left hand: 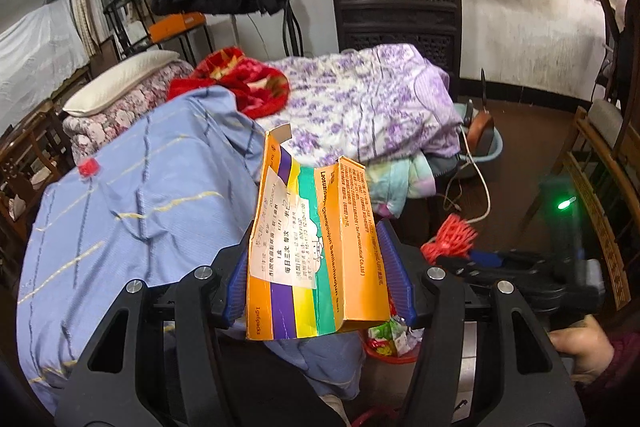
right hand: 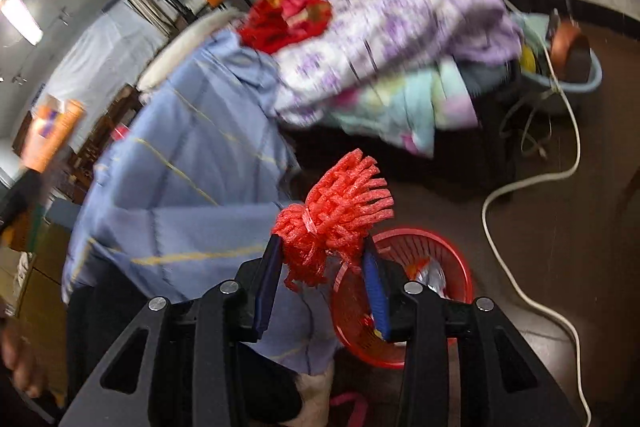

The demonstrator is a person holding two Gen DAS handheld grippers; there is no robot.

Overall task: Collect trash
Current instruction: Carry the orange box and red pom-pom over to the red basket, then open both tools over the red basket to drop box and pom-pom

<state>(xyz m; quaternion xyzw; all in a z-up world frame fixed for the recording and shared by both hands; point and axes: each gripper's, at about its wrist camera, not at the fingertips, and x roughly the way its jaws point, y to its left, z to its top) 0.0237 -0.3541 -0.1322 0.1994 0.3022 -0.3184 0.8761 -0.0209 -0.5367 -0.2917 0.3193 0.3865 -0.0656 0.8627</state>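
My left gripper [left hand: 318, 259] is shut on an opened orange medicine box [left hand: 316, 247] with purple, yellow and green stripes, held upright over the edge of the blue bedspread [left hand: 132, 211]. The box shows blurred at the far left of the right wrist view [right hand: 50, 131]. My right gripper [right hand: 320, 259] is shut on a bunch of red foam fruit netting [right hand: 334, 215], above and left of a red plastic waste basket [right hand: 452, 263] on the floor that holds wrappers. The basket's rim shows under the box in the left wrist view [left hand: 384, 353]. The netting and right gripper appear there too [left hand: 452, 237].
A bed is piled with a purple floral quilt [left hand: 360, 107], a red blanket [left hand: 240, 83] and a pillow [left hand: 120, 83]. A small red object [left hand: 88, 167] lies on the bedspread. A white cable [right hand: 532, 187] runs over the dark floor. A blue basin [right hand: 576, 75] stands behind it.
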